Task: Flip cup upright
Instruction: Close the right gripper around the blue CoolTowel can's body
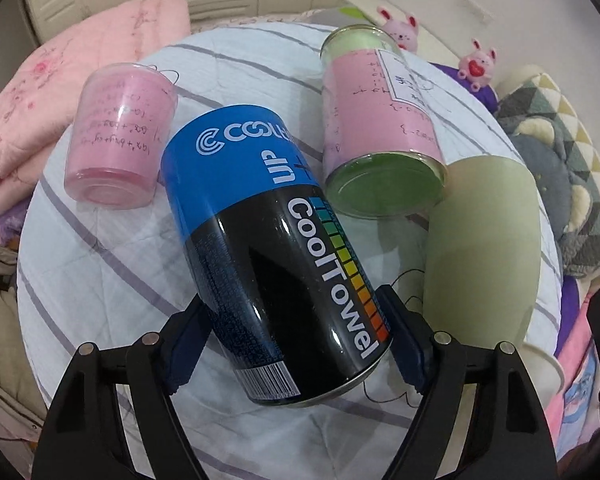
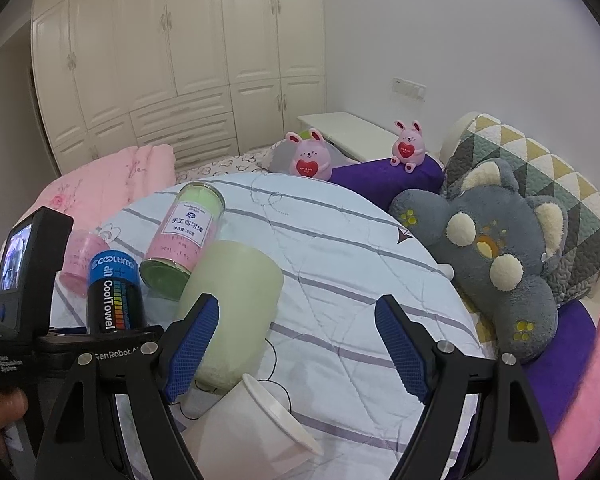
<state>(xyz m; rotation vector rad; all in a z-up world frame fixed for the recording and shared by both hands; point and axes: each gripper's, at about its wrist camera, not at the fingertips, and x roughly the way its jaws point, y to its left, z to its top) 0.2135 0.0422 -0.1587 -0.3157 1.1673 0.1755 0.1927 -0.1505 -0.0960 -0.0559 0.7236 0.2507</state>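
Observation:
My left gripper (image 1: 292, 344) is shut on a blue and black "CoolTowel" can (image 1: 276, 248), its base end between the pads, label upside down; it also shows in the right wrist view (image 2: 114, 298). A pale green cup (image 1: 484, 248) lies on its side to the right, also seen in the right wrist view (image 2: 228, 308). A white paper cup (image 2: 268, 428) lies on its side below my right gripper (image 2: 296, 344), which is open and empty above the striped cloth (image 2: 340, 248).
A pink clear cup (image 1: 116, 136) stands upside down at left. A tall clear jar (image 1: 380, 128) with pink and green filling lies tilted behind the can. Plush elephant (image 2: 496, 248), pink bunnies (image 2: 312, 156) and pink quilt (image 2: 100, 184) ring the round table.

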